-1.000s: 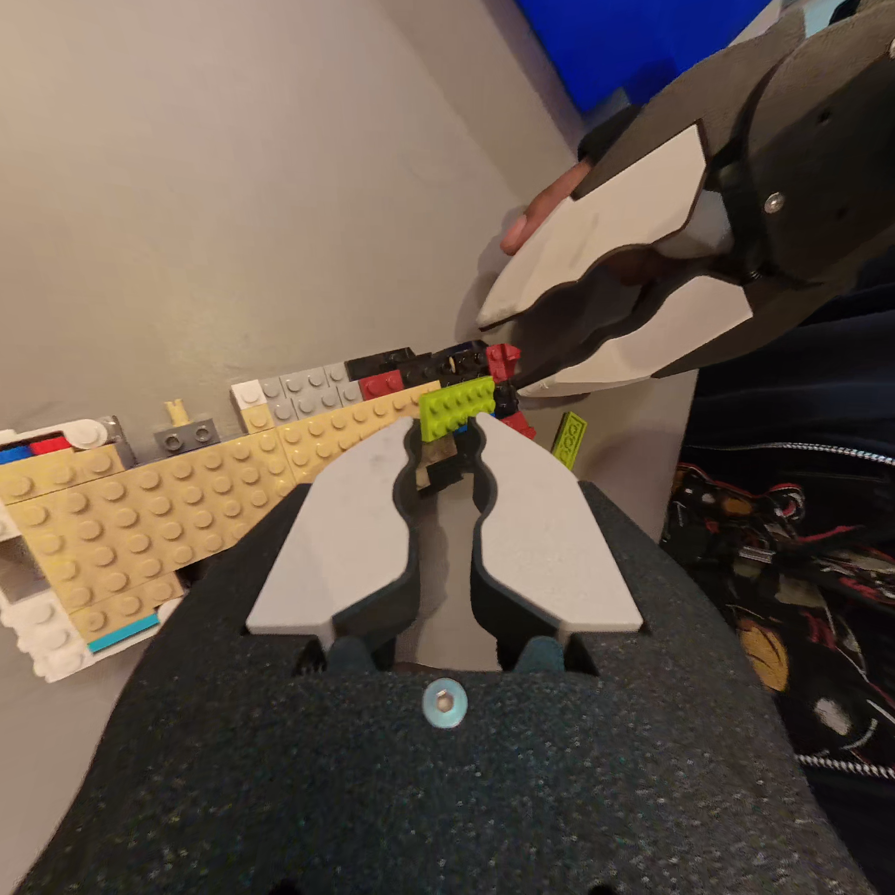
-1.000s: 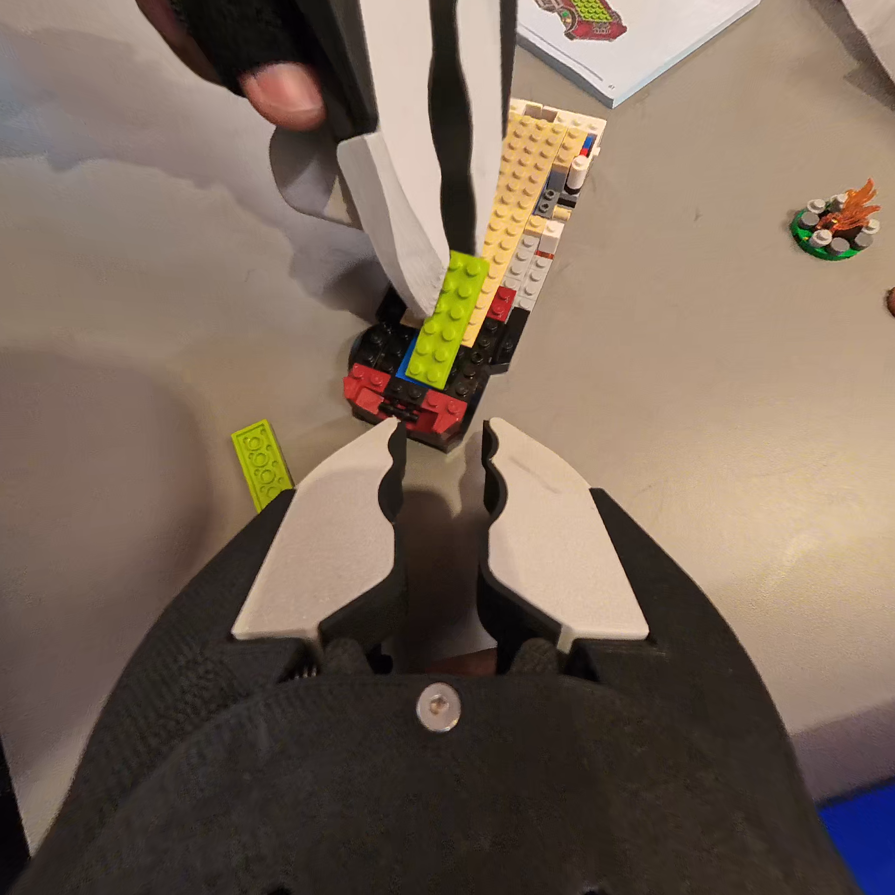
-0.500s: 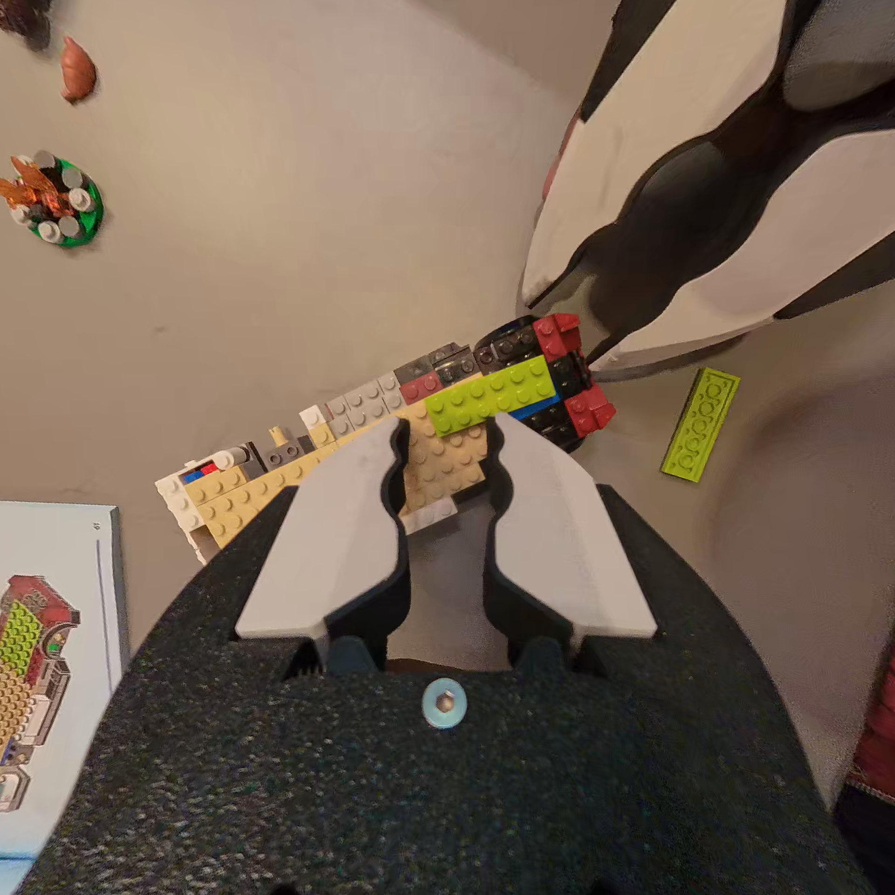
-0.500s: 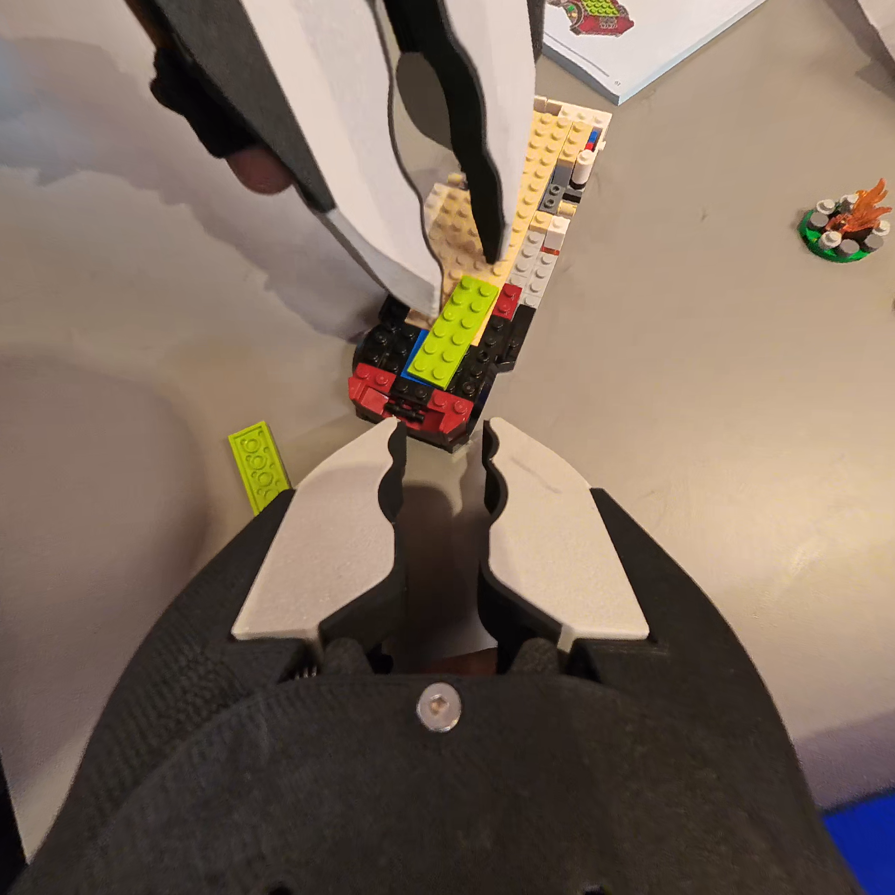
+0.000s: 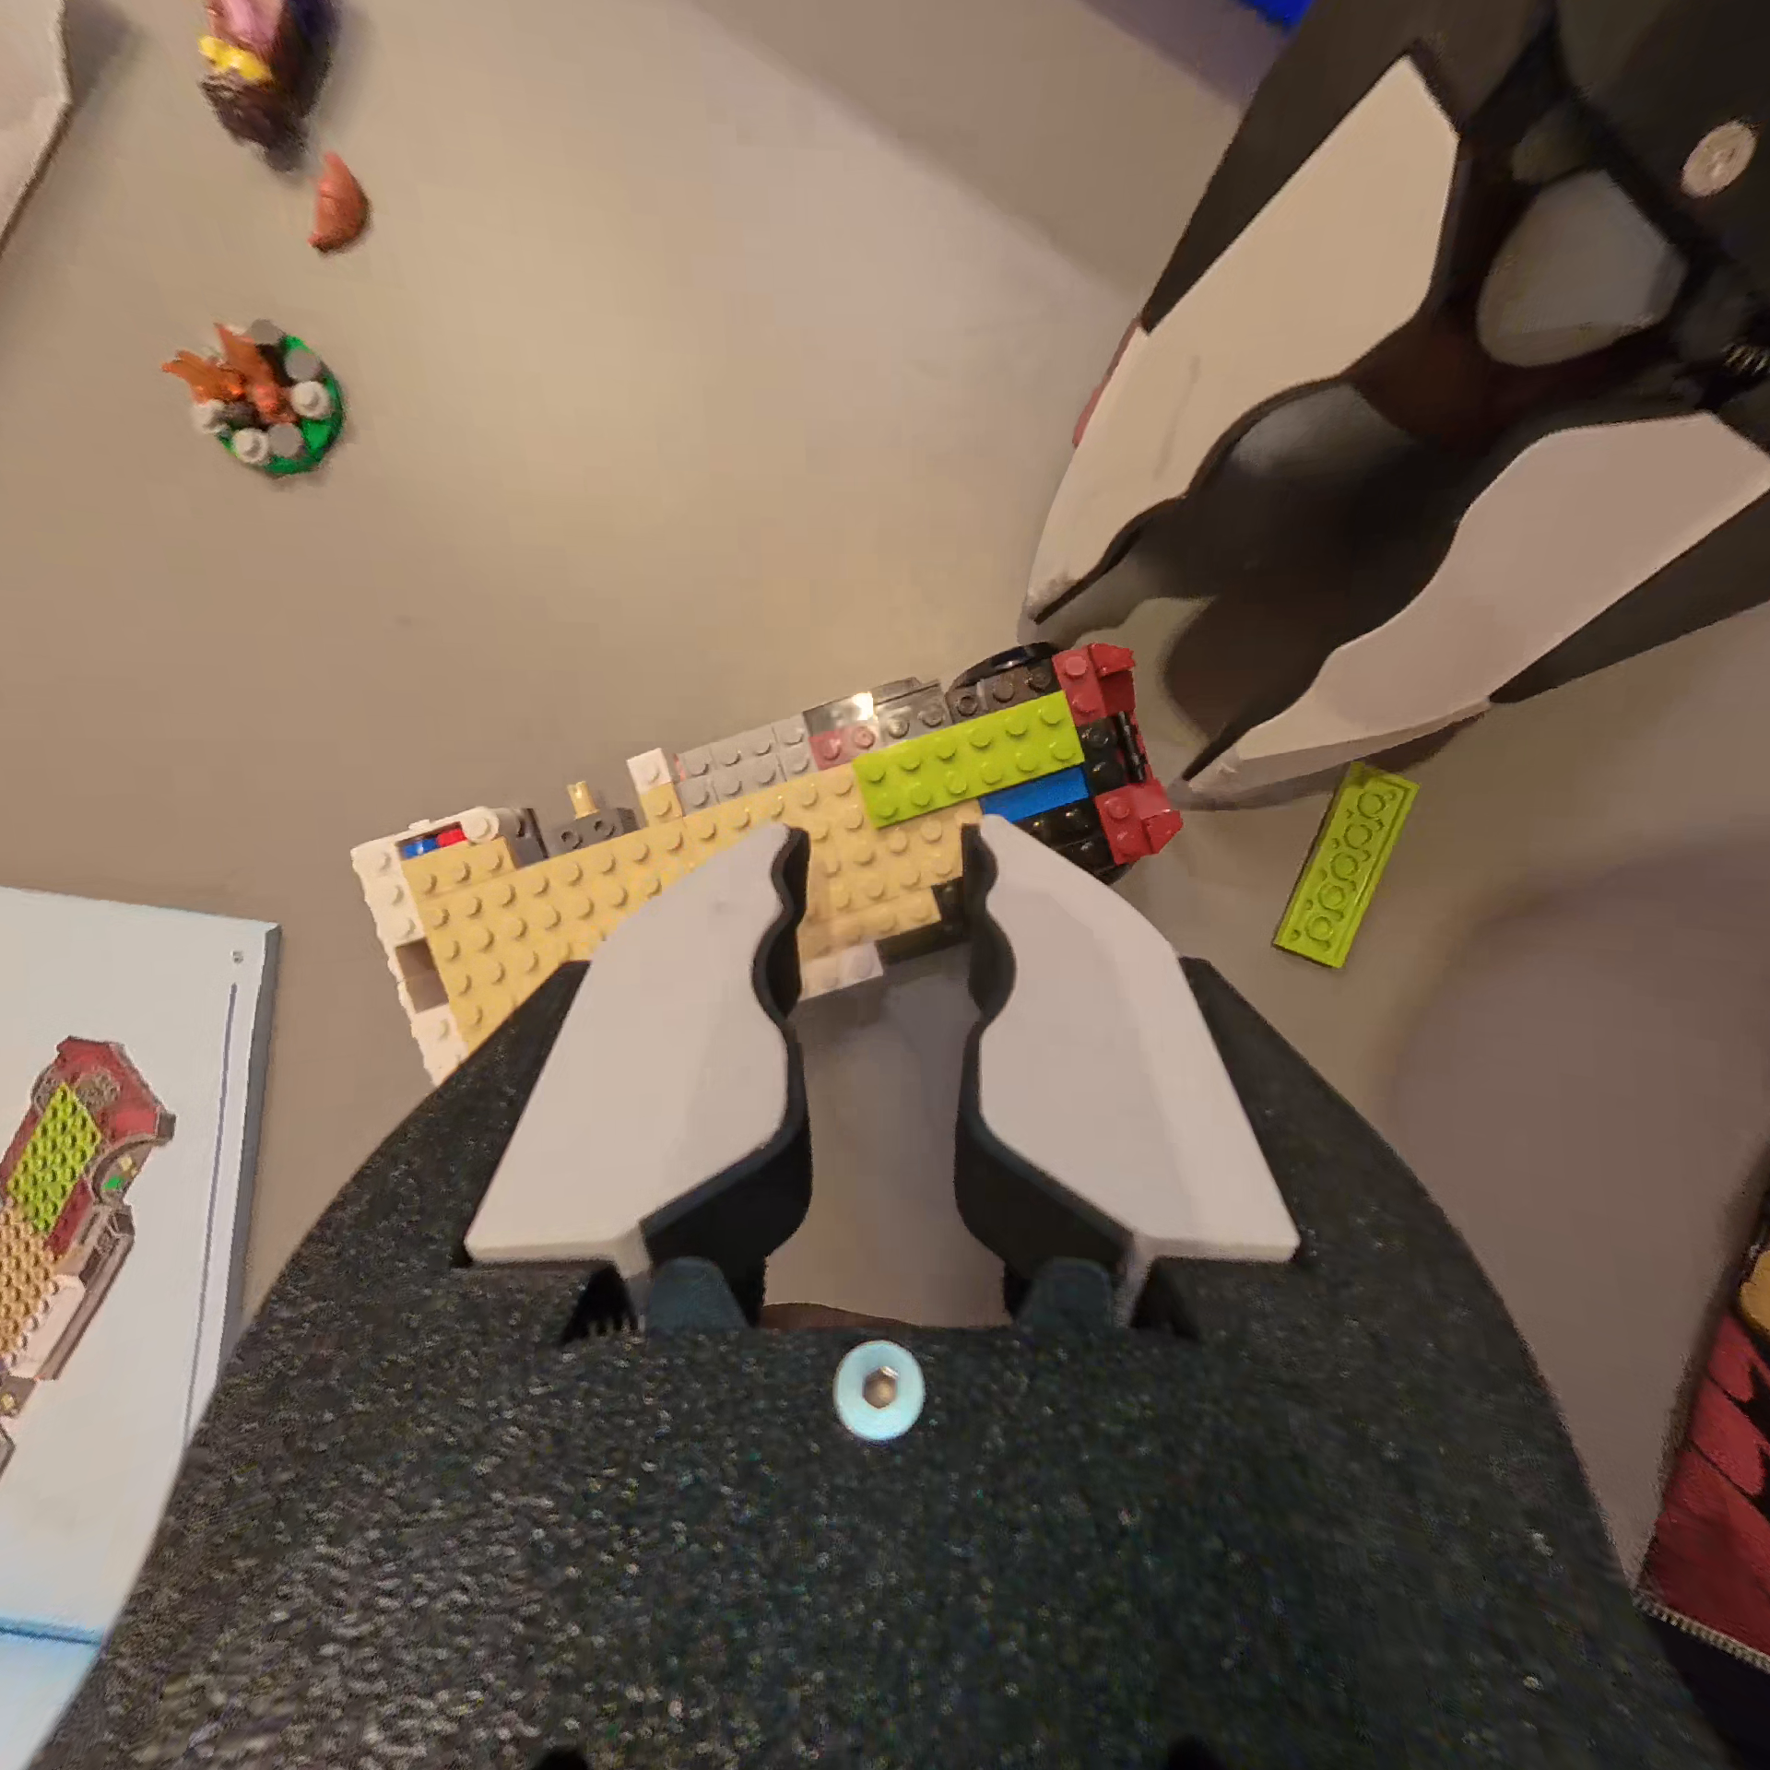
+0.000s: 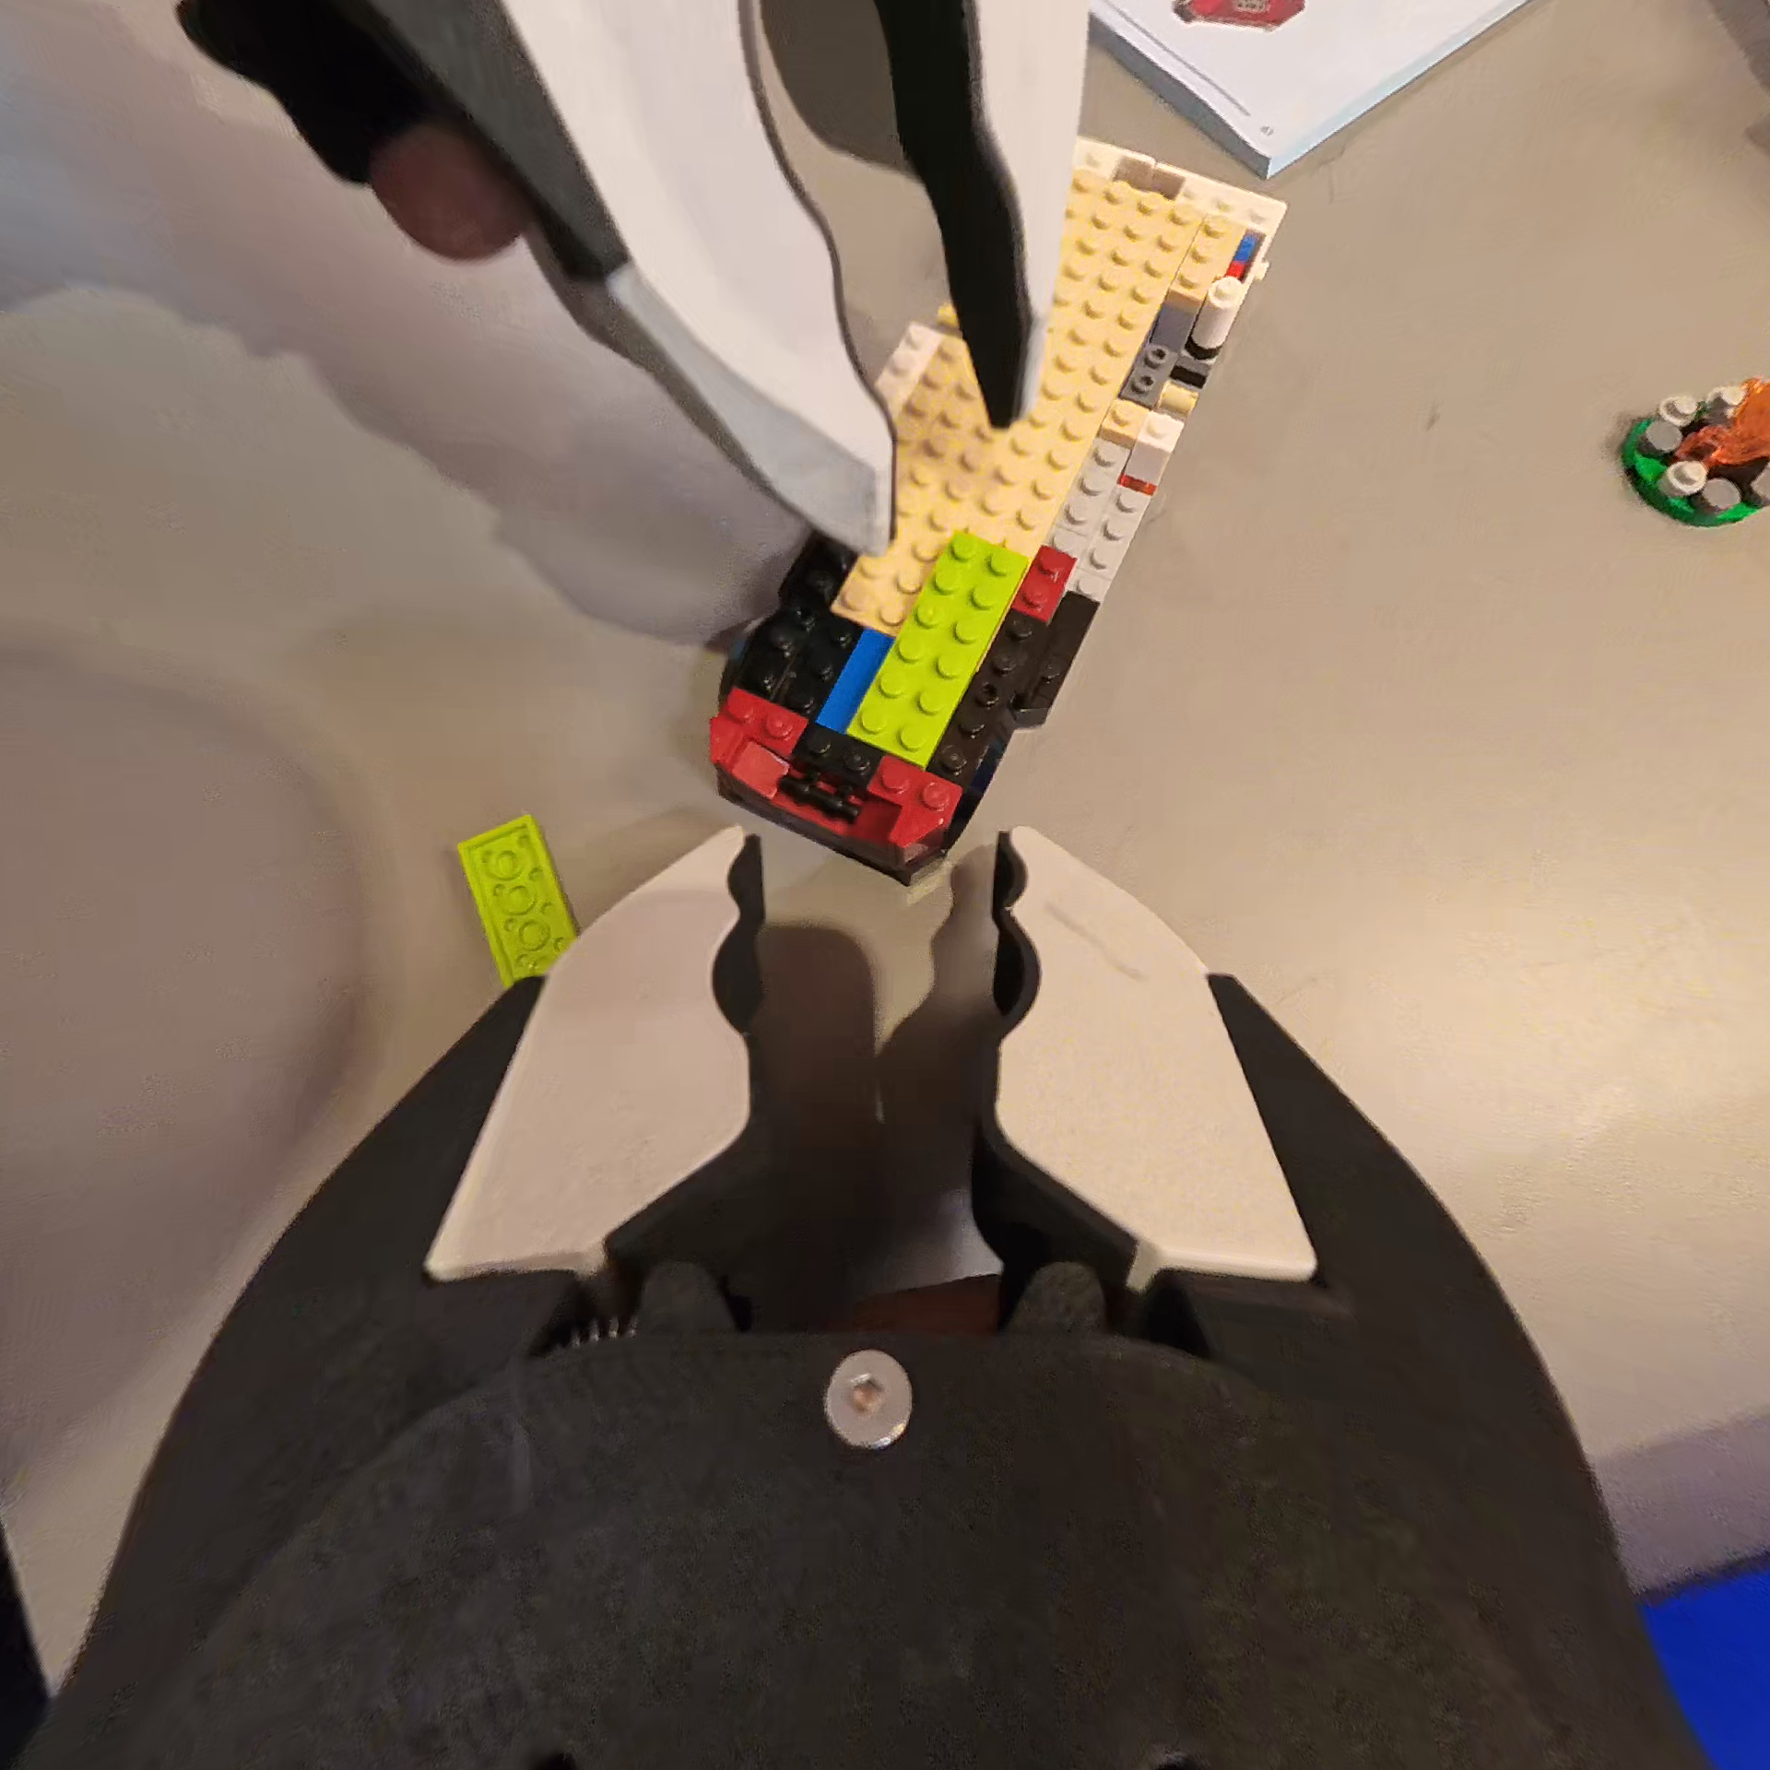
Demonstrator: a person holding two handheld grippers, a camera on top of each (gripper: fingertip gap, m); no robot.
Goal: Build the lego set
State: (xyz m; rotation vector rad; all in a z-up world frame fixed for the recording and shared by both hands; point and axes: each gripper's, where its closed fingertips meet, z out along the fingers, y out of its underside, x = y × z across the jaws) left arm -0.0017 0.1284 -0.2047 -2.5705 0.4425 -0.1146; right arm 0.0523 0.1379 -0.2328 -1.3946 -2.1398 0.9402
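Two grippers, both mine, hang over a grey counter [image 5: 670, 498] with jaws apart and nothing between the pads. My left gripper [image 5: 886, 843] hovers above the tan-plated middle of a long brick model [image 5: 670, 862], not touching it. My right gripper [image 6: 872, 843] sits just short of the model's red-and-black end [image 6: 833, 776], clear of it. A lime plate [image 6: 943, 651] is fixed on the model beside a blue strip. A second lime plate [image 5: 1346, 876] lies loose, studs down, near that end. An instruction booklet [image 5: 105, 1101], a small green campfire build [image 5: 273, 402] and a brown piece [image 5: 335, 206] lie well apart.
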